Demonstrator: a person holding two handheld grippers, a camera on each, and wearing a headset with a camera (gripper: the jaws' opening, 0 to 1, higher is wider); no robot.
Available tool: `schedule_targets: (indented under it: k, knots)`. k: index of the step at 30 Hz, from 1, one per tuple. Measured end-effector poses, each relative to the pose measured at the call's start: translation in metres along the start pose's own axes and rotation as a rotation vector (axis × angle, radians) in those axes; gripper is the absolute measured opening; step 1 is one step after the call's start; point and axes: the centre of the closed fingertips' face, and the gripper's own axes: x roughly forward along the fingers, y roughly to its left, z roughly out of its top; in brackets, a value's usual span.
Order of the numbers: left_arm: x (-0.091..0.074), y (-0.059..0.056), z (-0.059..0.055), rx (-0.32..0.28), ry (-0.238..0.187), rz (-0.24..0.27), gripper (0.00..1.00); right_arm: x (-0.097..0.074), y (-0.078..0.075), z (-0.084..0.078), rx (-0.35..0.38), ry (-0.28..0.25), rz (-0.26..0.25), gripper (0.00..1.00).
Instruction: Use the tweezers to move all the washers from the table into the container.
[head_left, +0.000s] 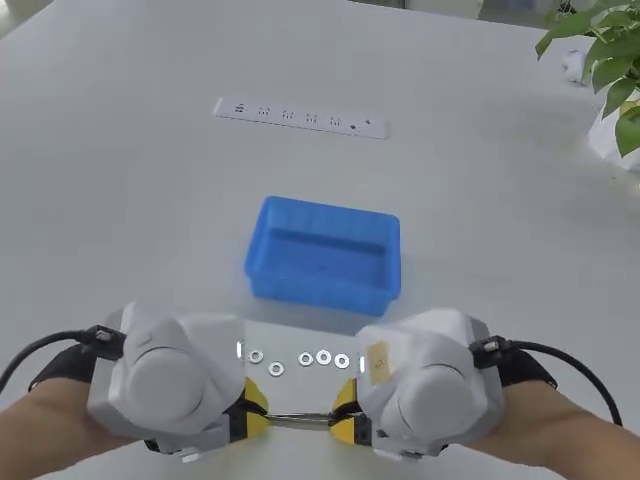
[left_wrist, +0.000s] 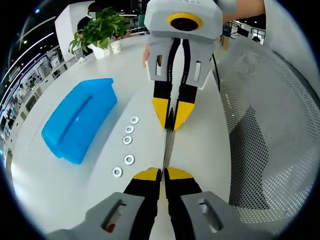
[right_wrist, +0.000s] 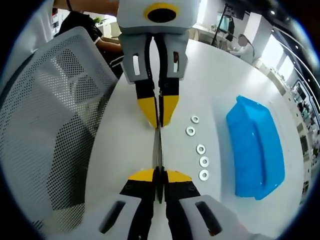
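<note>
Across a plain white table (head_left: 120, 200) that ran to the upper edge of the head view, a white power strip (head_left: 300, 117) lay at upper centre, and leaves of a potted plant (head_left: 605, 60) leaned in from the upper right corner. The gripper views took in a bright open room with ceiling lights beyond the table, and a pale mesh chair (left_wrist: 270, 125) close against its near side. A blue container (head_left: 320, 285) sat open at mid-frame. Five washers (head_left: 324, 357) lay in a loose row just below it, with bare tabletop between row and box. At the bottom edge, the left gripper (head_left: 255, 405) and right gripper (head_left: 345, 405) pointed at each other. Each had its jaws pressed together on one end of the tweezers (head_left: 300, 420), which bridged the two just below the washers.
</note>
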Motion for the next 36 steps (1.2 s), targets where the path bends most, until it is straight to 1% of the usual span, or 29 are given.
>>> schedule_targets:
  k: [4, 7, 11, 13, 16, 17, 18, 19, 21, 25, 26, 27, 28, 30, 32, 33, 35, 36]
  knots:
    - [-0.001, -0.001, -0.002, 0.013, 0.009, -0.010, 0.08, -0.001, 0.001, 0.000, -0.001, -0.016, -0.016, 0.06]
    - [0.000, -0.002, -0.001, 0.023, 0.012, -0.021, 0.06, -0.001, 0.002, 0.000, -0.005, -0.021, -0.019, 0.06]
    - [0.000, -0.001, -0.001, 0.054, 0.035, -0.026, 0.06, -0.001, 0.000, 0.000, -0.003, -0.030, -0.026, 0.06]
    - [-0.001, -0.004, -0.001, 0.060, 0.043, -0.039, 0.05, -0.001, 0.001, 0.001, -0.005, -0.036, -0.025, 0.06]
    - [-0.008, -0.005, 0.002, 0.070, 0.037, -0.056, 0.05, 0.000, 0.003, 0.002, -0.021, -0.041, -0.026, 0.07]
    - [-0.013, -0.007, 0.008, 0.089, 0.020, -0.062, 0.05, 0.000, 0.003, 0.002, -0.023, -0.043, -0.028, 0.07]
    - [-0.017, -0.007, 0.010, 0.100, 0.017, -0.064, 0.05, -0.002, 0.003, 0.003, -0.025, -0.054, -0.034, 0.07]
    - [-0.022, -0.009, 0.017, 0.140, -0.006, -0.074, 0.05, -0.005, 0.002, 0.005, -0.015, -0.067, -0.036, 0.07]
    - [-0.032, -0.010, 0.027, 0.156, -0.035, -0.081, 0.05, -0.008, 0.003, 0.008, -0.026, -0.090, -0.046, 0.07]
    - [-0.044, -0.010, 0.050, 0.208, -0.087, -0.068, 0.05, -0.016, 0.000, 0.012, -0.004, -0.137, -0.076, 0.07]
    - [-0.048, -0.011, 0.058, 0.218, -0.103, -0.067, 0.05, -0.018, -0.001, 0.014, 0.014, -0.157, -0.087, 0.07]
    - [-0.049, -0.011, 0.063, 0.224, -0.113, -0.063, 0.05, -0.019, -0.001, 0.015, 0.025, -0.171, -0.092, 0.07]
    - [-0.051, -0.010, 0.071, 0.242, -0.131, -0.052, 0.05, -0.021, -0.003, 0.016, 0.035, -0.188, -0.104, 0.07]
    - [-0.052, -0.011, 0.076, 0.242, -0.136, -0.051, 0.05, -0.023, -0.004, 0.015, 0.063, -0.206, -0.112, 0.07]
    - [-0.051, -0.011, 0.085, 0.257, -0.152, -0.042, 0.05, -0.024, -0.004, 0.015, 0.066, -0.209, -0.122, 0.07]
    - [-0.050, -0.011, 0.087, 0.250, -0.159, -0.046, 0.05, -0.025, -0.004, 0.015, 0.069, -0.211, -0.125, 0.07]
    - [-0.050, -0.013, 0.097, 0.246, -0.195, -0.045, 0.05, -0.027, -0.004, 0.015, 0.074, -0.217, -0.134, 0.07]
    - [-0.050, -0.017, 0.107, 0.223, -0.242, -0.056, 0.05, -0.028, -0.004, 0.016, 0.074, -0.223, -0.139, 0.07]
